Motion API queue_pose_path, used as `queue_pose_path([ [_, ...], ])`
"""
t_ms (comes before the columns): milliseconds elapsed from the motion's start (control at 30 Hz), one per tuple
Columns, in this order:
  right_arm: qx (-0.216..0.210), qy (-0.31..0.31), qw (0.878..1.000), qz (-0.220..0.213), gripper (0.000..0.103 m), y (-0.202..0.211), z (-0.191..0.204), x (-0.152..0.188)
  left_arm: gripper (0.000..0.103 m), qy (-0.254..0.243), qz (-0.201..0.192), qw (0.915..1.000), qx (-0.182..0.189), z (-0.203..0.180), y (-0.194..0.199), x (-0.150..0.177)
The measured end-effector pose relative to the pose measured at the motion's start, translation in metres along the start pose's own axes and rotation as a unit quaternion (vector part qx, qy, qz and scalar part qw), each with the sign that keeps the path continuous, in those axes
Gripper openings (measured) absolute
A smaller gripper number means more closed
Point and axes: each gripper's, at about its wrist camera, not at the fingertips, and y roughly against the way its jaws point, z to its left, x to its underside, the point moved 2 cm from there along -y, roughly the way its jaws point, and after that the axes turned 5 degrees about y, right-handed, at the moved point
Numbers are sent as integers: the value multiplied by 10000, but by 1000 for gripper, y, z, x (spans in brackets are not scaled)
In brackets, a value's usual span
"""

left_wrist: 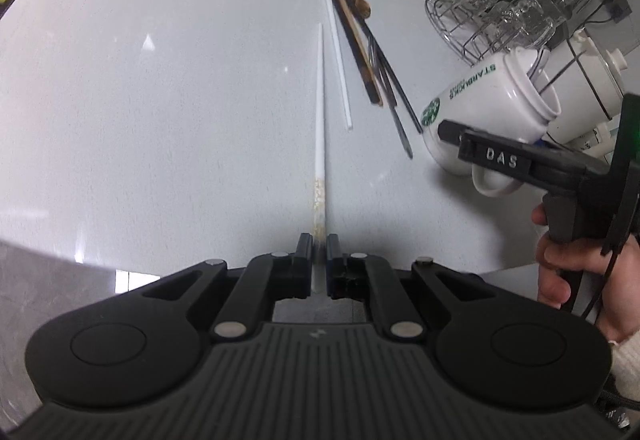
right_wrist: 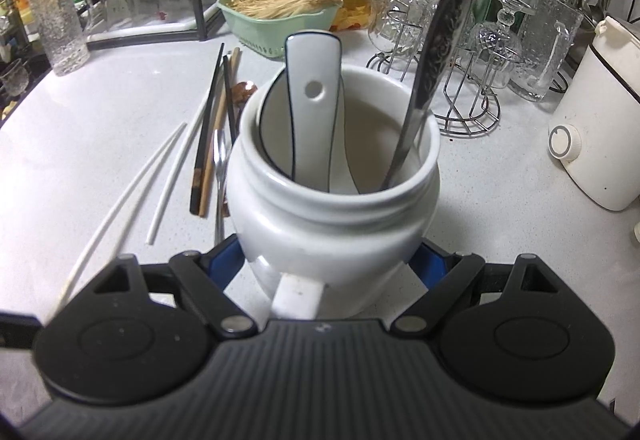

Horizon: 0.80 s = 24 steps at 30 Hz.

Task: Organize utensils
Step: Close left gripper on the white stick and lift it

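1. On the white countertop [left_wrist: 160, 100], the landmark for this report is the white mug [right_wrist: 332, 200], printed with a green logo and lettering on its side.
2. Right gripper [right_wrist: 332, 260]: its jaws are clamped on the lower body of the mug, one blue-padded finger [right_wrist: 228, 260] on each side, with the mug handle facing the camera.
3. Inside the mug stand a white ceramic spoon [right_wrist: 314, 108] with a dark edge line, leaning toward the far left wall, and a metal spoon [right_wrist: 436, 56] with a patterned handle, leaning against the right rim.
4. Left gripper [left_wrist: 319, 252]: its fingers are closed together on the end of a white chopstick [left_wrist: 320, 120], which runs straight away from the jaws over the countertop, left of the mug.
5. Between that chopstick and the mug lie a second white chopstick [left_wrist: 339, 60], then a loose bundle of dark and wooden chopsticks [left_wrist: 356, 44] with a metal utensil among them.
6. Beyond the mug sits a green basket [right_wrist: 280, 24] holding pale straw-like sticks.
7. Right of the mug stands a wire rack [right_wrist: 468, 108] carrying glassware, with a white appliance [right_wrist: 600, 120] further right.
8. A person's hand [left_wrist: 560, 264] grips the right gripper's handle, seen from the left wrist view.
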Motion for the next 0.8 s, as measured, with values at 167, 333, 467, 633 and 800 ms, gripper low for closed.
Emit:
queue_pose_path([
  [167, -76, 59, 9999, 116, 90, -1, -2, -4, 7, 219, 64, 9997, -67, -3, -4, 23],
  [333, -150, 146, 9998, 70, 90, 0, -3, -1, 8, 386, 37, 9992, -105, 0, -11, 31],
  [467, -200, 220, 9995, 43, 90, 1, -4, 0, 8, 423, 20, 9990, -121, 2, -15, 34],
  [633, -240, 263, 9994, 20, 90, 2, -5, 1, 41, 606, 58, 9981, 36, 6, -11, 36],
  [800, -256, 283, 9993, -16, 90, 2, -6, 3, 44, 209, -143, 9997, -67, -1, -6, 46],
])
